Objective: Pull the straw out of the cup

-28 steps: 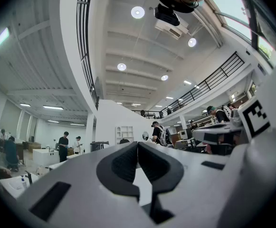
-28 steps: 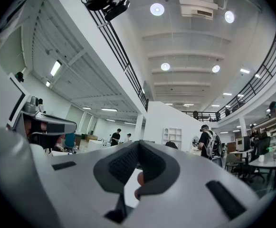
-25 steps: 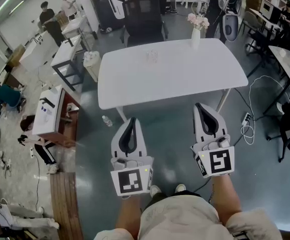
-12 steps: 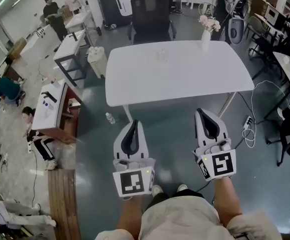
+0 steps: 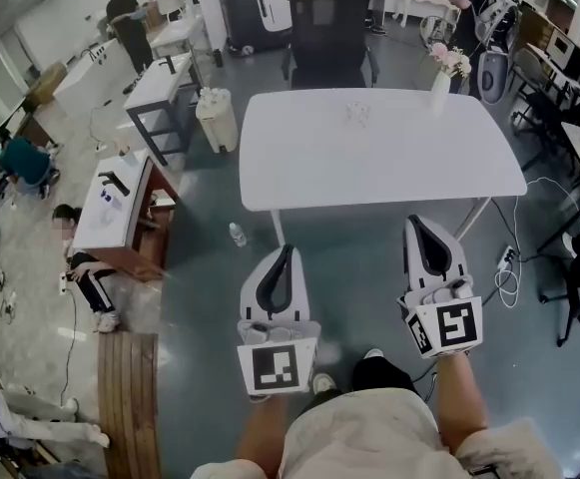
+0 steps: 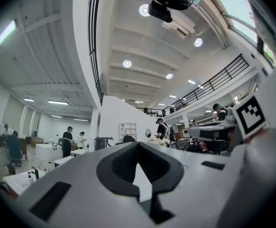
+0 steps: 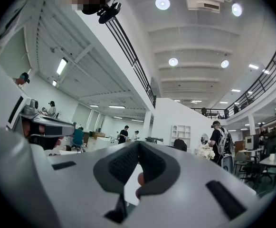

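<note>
A small clear cup (image 5: 357,114) stands near the far edge of the white table (image 5: 299,168); it is too small in the head view to make out its straw. Both grippers hang over the floor, short of the table's near edge and far from the cup. My left gripper (image 5: 288,250) is shut with nothing between its dark pads; in the left gripper view its jaw tips (image 6: 138,144) meet. To the right, my right gripper (image 5: 416,222) is also shut and empty, with its tips (image 7: 138,144) together in the right gripper view.
A vase of pink flowers (image 5: 443,76) stands at the table's far right corner. A black office chair (image 5: 327,53) is behind the table. A white bin (image 5: 218,118) and grey desks (image 5: 160,93) stand at left. A bottle (image 5: 238,234) and cables (image 5: 509,257) lie on the floor.
Both grippers have moved forward toward the table, still shut and side by side. The table has shifted right and slightly nearer in the head view.
</note>
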